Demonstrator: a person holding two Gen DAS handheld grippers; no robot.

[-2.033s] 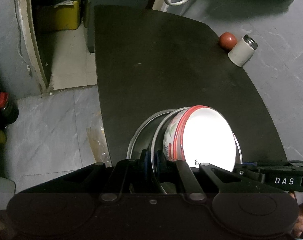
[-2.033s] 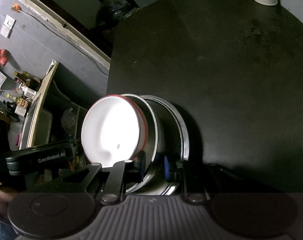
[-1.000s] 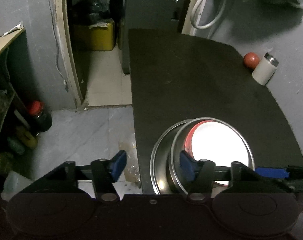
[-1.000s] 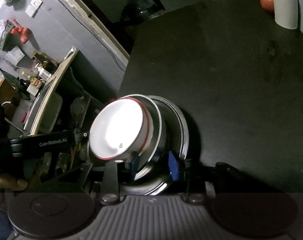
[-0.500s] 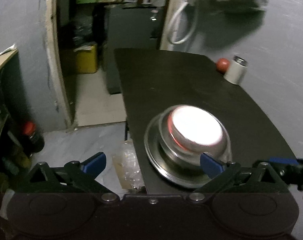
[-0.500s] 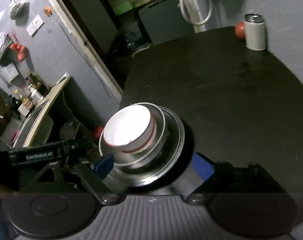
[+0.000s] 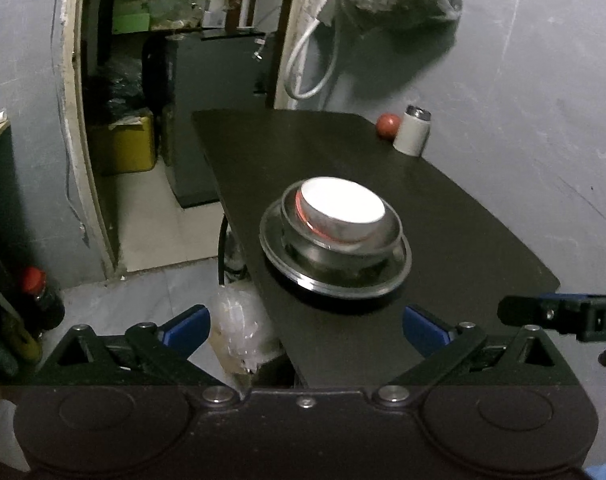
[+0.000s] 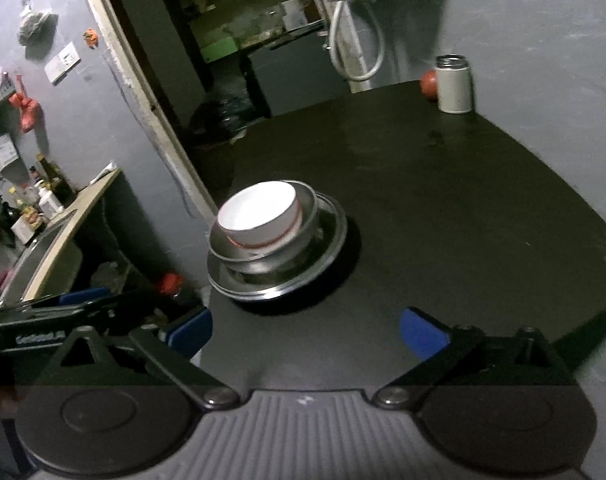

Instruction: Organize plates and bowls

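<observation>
On the black table (image 7: pixel 443 208) a white bowl with a red rim (image 7: pixel 343 204) sits inside a steel bowl (image 7: pixel 387 236), which rests on a steel plate (image 7: pixel 335 280). The right wrist view shows the same stack: white bowl (image 8: pixel 259 212), steel bowl (image 8: pixel 309 216), steel plate (image 8: pixel 331 252), close to the table's left edge. My left gripper (image 7: pixel 305 326) is open, well short of the stack, with nothing between its blue pads. The jaws of my right gripper (image 8: pixel 306 331) are opening, also back from the stack with nothing between them.
A white canister with a metal top (image 7: pixel 413 136) and a red ball-like thing (image 7: pixel 388 125) stand at the table's far right corner. Left of the table the floor drops away, with a plastic bag (image 7: pixel 239 328) and a red-capped bottle (image 7: pixel 39 292). A counter with a sink (image 8: pixel 55 232) is far left.
Both grippers let go of the stack's rims, opened wide and drew back and upward. The stack stays on the table and now looks smaller and farther off.
</observation>
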